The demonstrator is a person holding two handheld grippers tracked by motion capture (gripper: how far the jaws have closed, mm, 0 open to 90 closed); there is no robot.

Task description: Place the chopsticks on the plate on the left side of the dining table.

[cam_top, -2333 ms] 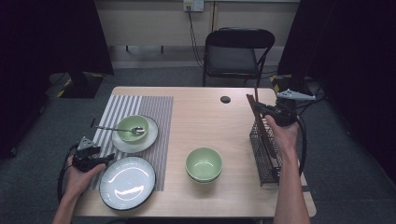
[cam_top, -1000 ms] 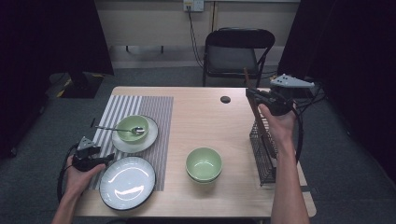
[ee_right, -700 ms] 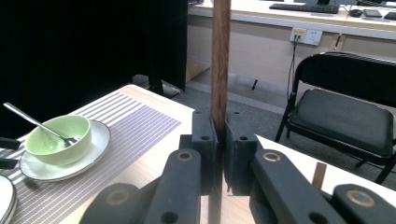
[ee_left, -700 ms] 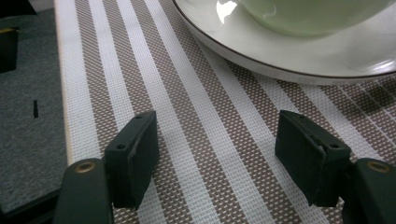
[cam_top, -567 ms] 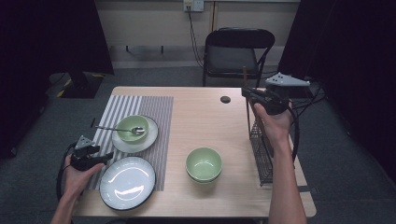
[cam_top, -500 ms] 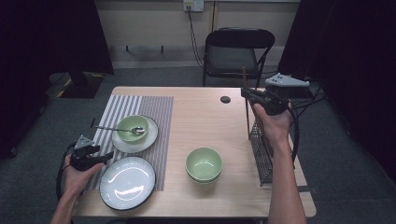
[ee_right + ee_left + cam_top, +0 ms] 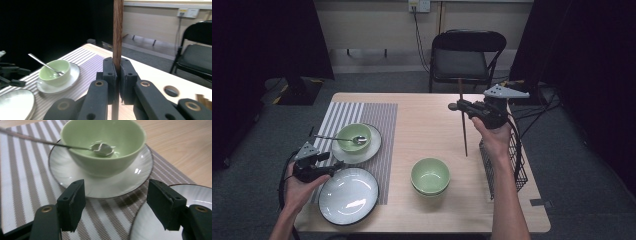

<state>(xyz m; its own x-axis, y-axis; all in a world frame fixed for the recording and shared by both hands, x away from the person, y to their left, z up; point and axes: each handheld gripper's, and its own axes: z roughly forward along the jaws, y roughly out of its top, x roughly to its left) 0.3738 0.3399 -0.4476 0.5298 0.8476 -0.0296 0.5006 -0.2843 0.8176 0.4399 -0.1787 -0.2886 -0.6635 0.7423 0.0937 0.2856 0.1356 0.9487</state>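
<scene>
My right gripper [image 7: 460, 106] is shut on a dark wooden chopstick [image 7: 464, 132], which it holds upright above the table just left of the wire rack [image 7: 519, 167]. In the right gripper view the chopstick [image 7: 117, 30] rises from between the pressed jaws of this gripper [image 7: 117, 75]. My left gripper [image 7: 332, 167] stands open at the table's front left, with nothing between its jaws. The left gripper [image 7: 116, 207] hovers over the striped placemat [image 7: 22, 182], facing a green bowl [image 7: 105, 147] with a spoon [image 7: 101, 148] on a small white plate [image 7: 120, 185].
A large white plate [image 7: 348, 196] lies at the placemat's near end. A second green bowl [image 7: 430, 176] sits mid-table near the front. A small dark round object [image 7: 171, 91] lies on the wood far behind the chopstick. A folding chair [image 7: 462, 57] stands behind the table.
The right gripper has carried the chopstick up and leftward, away from the wire rack and out over the table. The left gripper has shifted only slightly by the large plate.
</scene>
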